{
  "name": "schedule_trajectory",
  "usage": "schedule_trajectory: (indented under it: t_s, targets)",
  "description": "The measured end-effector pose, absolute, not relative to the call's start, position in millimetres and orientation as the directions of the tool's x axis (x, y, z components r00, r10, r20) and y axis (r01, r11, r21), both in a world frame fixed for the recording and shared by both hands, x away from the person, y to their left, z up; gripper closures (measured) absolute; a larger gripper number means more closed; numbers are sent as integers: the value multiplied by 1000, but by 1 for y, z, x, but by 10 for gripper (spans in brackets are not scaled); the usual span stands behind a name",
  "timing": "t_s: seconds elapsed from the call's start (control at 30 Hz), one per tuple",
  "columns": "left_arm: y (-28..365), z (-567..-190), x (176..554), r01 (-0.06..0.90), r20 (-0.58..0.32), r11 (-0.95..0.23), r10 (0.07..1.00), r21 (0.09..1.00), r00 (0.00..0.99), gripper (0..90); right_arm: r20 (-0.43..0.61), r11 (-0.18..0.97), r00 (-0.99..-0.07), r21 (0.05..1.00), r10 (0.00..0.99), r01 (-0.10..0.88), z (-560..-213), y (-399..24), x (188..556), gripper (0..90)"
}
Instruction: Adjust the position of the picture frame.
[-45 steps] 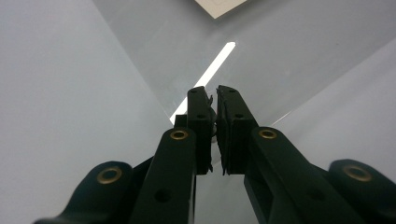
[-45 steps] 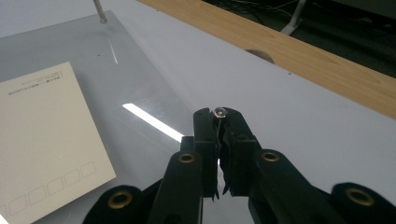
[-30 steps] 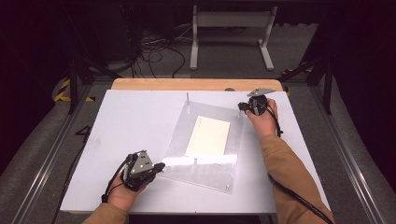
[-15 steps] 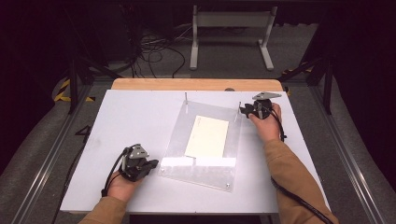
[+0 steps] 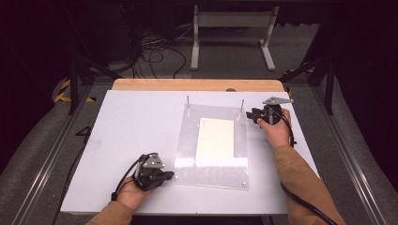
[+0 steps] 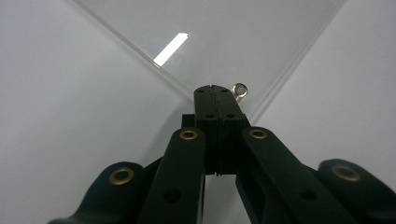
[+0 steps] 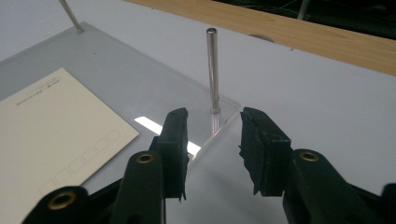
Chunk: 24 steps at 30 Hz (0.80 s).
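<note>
My left tool (image 5: 165, 177) is resting clenched at the corner of a clear, flat acrylic plate (image 5: 213, 168) on the matte white desk (image 5: 141, 122). My right tool (image 7: 212, 149) has just been opening, released and empty, before a slim steel pin (image 7: 213, 70); a cream card (image 5: 216, 138) is lying under the plate.

Both forearms wear tan-brown sleeves. The left gripper (image 5: 162, 177) and right gripper (image 5: 256, 115) are black, each topped with a grey three-cornered plate and trailing a black cable. Brass-coloured rivets stud their black jaws and linkage arms.

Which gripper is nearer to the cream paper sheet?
Right. The right gripper is beside the cream paper sheet's far right corner; the left gripper sits farther, at the clear plate's near-left corner.
</note>
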<state>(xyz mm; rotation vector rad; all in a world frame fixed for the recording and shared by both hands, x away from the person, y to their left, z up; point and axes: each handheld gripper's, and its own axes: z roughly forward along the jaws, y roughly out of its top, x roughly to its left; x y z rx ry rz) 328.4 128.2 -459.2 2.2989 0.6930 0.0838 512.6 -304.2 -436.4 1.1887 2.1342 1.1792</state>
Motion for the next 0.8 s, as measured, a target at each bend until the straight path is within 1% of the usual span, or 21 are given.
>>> schedule_trajectory:
  t_s: [0.07,0.17,0.2,0.23,0.3,0.37,0.43,0.47,0.5,0.53,0.67,0.7,0.8]
  targets:
    - [118,-459,324,430,-128,-612,474,663,871,900,35,272,-537,834,843,481,-434,-302,519,567]
    - [110,-456,320,388,-62,-652,464,651,884,899,26,259,-509,837,860,482,-428,-300,531,565]
    - [111,-456,321,382,-69,-648,454,659,889,898,20,261,-503,837,864,482,-426,-298,535,566]
    - [112,-456,321,395,-88,-632,460,667,884,897,11,269,-503,834,864,481,-424,-296,538,572]
    - [116,-457,321,404,-89,-618,475,674,875,895,-16,301,-514,826,858,477,-423,-290,545,591]
    - [123,-457,323,428,-111,-589,496,686,861,868,-49,338,-522,812,851,475,-424,-284,550,629]
    - [131,-457,326,448,-133,-561,512,697,848,852,-59,350,-530,810,846,470,-425,-281,555,675]
    - [136,-456,326,458,-146,-547,519,701,842,847,-68,360,-535,810,842,463,-425,-280,556,720]
    - [138,-456,327,459,-151,-542,518,704,842,849,-69,367,-541,805,838,466,-425,-278,557,830]
    - [141,-455,326,461,-156,-536,517,707,841,851,-73,370,-541,805,838,464,-425,-276,556,848]
    - [146,-450,326,444,-136,-532,520,721,843,857,-91,387,-560,811,824,438,-424,-275,554,851]
    - [148,-448,325,445,-134,-522,528,728,839,857,-95,400,-583,814,807,421,-421,-273,550,852]
    - [152,-446,326,439,-125,-520,531,733,838,856,-96,417,-615,815,783,403,-420,-269,546,852]
